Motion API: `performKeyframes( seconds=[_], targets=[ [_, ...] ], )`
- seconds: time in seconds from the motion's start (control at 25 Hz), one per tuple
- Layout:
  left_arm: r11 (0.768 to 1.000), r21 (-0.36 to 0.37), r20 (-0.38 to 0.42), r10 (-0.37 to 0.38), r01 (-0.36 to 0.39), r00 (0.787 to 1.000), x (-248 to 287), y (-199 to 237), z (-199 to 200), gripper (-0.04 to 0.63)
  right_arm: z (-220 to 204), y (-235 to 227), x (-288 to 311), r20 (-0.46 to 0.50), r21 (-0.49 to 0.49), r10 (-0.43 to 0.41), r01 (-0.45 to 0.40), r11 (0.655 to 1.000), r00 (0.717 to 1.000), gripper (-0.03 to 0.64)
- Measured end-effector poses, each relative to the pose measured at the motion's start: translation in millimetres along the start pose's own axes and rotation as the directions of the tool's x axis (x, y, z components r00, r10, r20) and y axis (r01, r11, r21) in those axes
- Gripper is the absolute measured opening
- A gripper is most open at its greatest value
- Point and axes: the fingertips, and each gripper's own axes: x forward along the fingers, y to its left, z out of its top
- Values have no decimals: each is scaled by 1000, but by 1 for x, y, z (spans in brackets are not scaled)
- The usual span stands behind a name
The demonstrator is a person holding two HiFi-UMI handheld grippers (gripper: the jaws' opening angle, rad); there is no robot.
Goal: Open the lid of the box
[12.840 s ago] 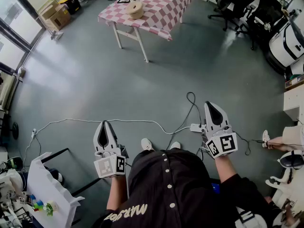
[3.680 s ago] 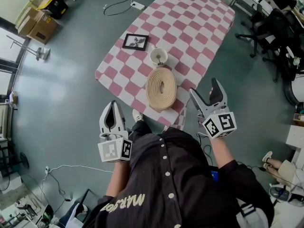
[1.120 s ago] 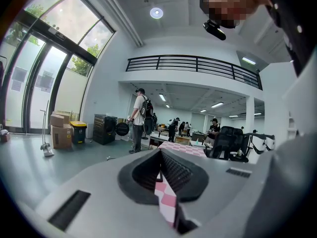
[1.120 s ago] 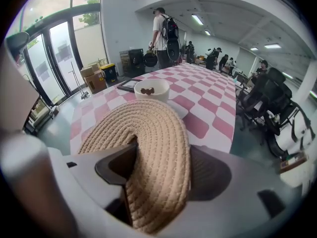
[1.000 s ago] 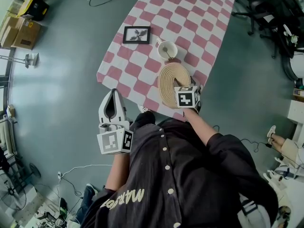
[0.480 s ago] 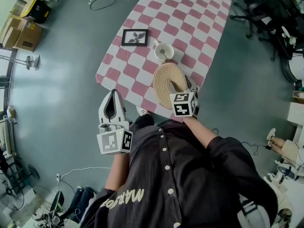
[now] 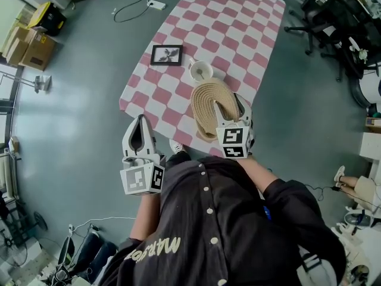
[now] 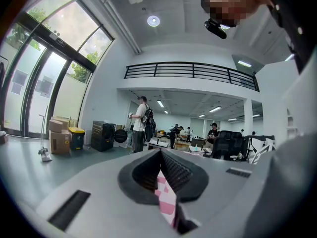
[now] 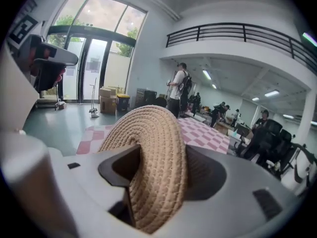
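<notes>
A round woven rope box lid (image 7: 206, 103) stands tilted on edge at the near end of the pink-checked table (image 7: 238, 22). My right gripper (image 7: 227, 103) reaches over the lid's near right rim. In the right gripper view the thick woven rim (image 9: 153, 148) fills the gap of the right gripper (image 9: 161, 168), whose jaws are closing on it. The box body beneath is hidden by the lid. My left gripper (image 7: 140, 125) hangs off the table's near left corner, shut and empty; the left gripper (image 8: 161, 155) shows only a sliver of checked cloth past its tips.
A white cup (image 7: 201, 71) sits just beyond the lid, and a black picture frame (image 7: 166, 55) lies further left. Cardboard boxes (image 7: 21, 40) and a yellow-lidded bin (image 7: 50, 16) stand on the grey floor at left. Office chairs (image 7: 333, 22) crowd the right.
The right gripper has closed in on the lid's rim and drawn back toward me, tipping the lid up from flat. The left gripper has stayed where it was.
</notes>
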Motion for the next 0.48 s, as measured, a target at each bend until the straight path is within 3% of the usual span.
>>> performKeyframes(
  seconds=[0.24,0.48],
  targets=[
    [1000,12,24,-16,16,1000,5,-5,12,11,60,-34,-32,180,11,-50,49,999,982,257],
    [999,25,58,-31,30,998,13,-7,26,11,101,-69,-62,310,25,-106,103,994,945,238]
  ],
)
